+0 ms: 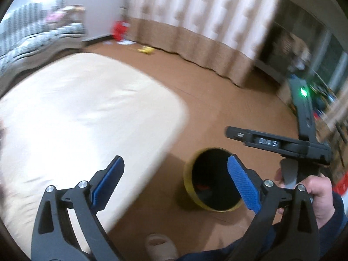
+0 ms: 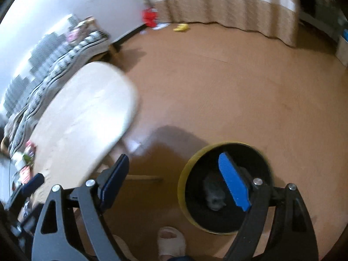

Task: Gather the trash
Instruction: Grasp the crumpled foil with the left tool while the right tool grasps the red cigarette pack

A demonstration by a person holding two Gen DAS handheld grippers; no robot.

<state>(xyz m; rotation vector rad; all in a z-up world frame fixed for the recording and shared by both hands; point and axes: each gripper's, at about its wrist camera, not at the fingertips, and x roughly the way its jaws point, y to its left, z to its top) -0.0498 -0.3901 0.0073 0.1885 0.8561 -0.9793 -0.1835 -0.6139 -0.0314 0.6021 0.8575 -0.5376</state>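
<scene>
Left tongs: spread wide, blue pads well apart, nothing between them; they fill the lower middle of the left wrist view.
Right tongs: also released, pads far apart and empty, low in the right wrist view.
Right hand: at the lower right of the left wrist view, in a dark sleeve, gripping the black handle of its tool.
Trash bin: round, yellow-walled with a black inside, standing on the brown floor at the lower centre of both views, just beside the table's corner.
Trash: a crumpled grey lump lies at the bottom of the bin, seen in the right wrist view; a small red scrap shows inside it in the left wrist view.
Table: pale top with rounded corners, filling the left half of the left wrist view.
Clutter: small packets at the table's near left end, too blurred to name.
Far floor: a red object and a yellow one lie by the curtain at the top.
Slippered foot: bottom centre, near the bin.
</scene>
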